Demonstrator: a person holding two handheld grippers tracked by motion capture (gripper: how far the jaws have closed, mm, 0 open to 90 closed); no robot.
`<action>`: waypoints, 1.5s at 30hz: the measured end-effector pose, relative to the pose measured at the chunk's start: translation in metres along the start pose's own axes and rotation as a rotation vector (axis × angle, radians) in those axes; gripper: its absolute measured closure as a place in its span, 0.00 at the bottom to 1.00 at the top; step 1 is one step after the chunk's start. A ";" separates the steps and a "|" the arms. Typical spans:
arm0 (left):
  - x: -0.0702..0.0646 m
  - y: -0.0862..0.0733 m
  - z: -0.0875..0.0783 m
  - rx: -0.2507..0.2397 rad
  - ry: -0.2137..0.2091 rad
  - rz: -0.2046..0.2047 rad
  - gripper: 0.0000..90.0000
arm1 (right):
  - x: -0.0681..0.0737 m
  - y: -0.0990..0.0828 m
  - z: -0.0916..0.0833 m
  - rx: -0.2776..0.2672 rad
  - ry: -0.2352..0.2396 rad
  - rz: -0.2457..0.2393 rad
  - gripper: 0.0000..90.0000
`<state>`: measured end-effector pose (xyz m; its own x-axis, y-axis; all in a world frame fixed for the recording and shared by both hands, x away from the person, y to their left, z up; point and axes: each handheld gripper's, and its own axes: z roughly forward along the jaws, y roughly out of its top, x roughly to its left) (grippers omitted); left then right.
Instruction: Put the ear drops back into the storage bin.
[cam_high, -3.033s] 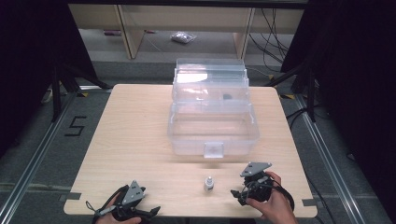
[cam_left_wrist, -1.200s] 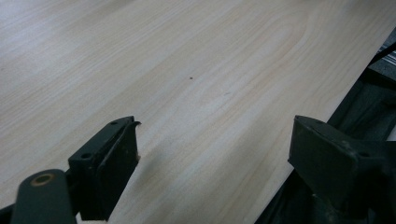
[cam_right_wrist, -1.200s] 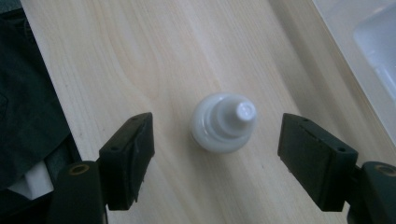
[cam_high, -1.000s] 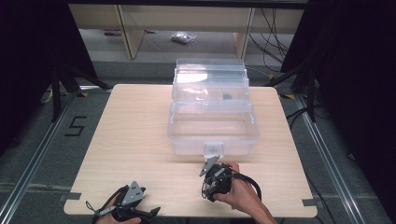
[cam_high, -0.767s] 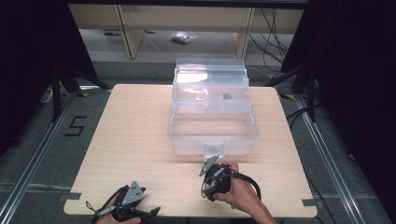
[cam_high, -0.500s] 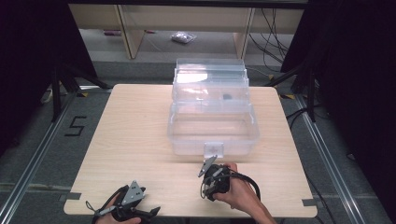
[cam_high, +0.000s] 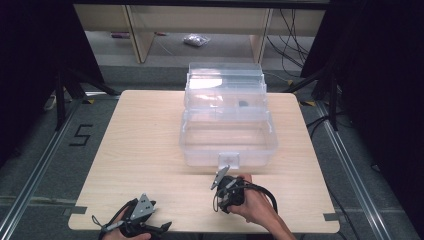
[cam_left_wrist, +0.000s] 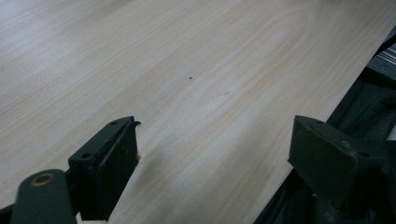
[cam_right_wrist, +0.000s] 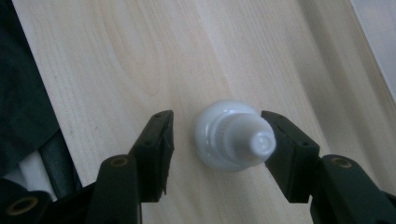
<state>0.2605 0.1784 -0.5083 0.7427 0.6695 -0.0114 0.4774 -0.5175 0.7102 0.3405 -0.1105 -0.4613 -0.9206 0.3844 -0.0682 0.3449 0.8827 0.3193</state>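
Note:
A small white bottle with a ribbed cap stands upright on the wooden table, seen from above in the right gripper view. My right gripper points down over it with a jaw on either side. Its jaws have just been closing; a gap remains between the left jaw and the bottle, while the right jaw sits close against it. In the high view the right gripper is just in front of the clear box's latch and covers the bottle. My left gripper rests open at the table's front edge, with bare wood between its jaws.
A clear plastic box stands mid-table with its lid raised at the back and a small dark item on its upper tray. The table's front edge runs beside the left gripper. Shelving and cables lie beyond the table.
Since three seconds ago the right gripper has moved left from beside the bottle to directly over it. Over the last second both hands have kept still.

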 end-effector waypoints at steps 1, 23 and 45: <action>-0.001 0.000 0.001 -0.002 0.000 -0.009 0.17 | 0.000 0.000 0.000 0.008 0.009 0.005 0.54; 0.000 0.000 0.000 0.005 -0.001 0.006 0.17 | 0.000 0.005 0.000 0.031 0.010 0.002 0.67; 0.002 0.000 -0.001 0.008 -0.002 0.007 0.17 | -0.030 0.017 -0.036 0.024 0.041 0.002 0.67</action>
<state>0.2612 0.1800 -0.5082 0.7469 0.6649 -0.0078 0.4760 -0.5264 0.7045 0.3674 -0.1171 -0.4199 -0.9266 0.3750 -0.0290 0.3502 0.8884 0.2968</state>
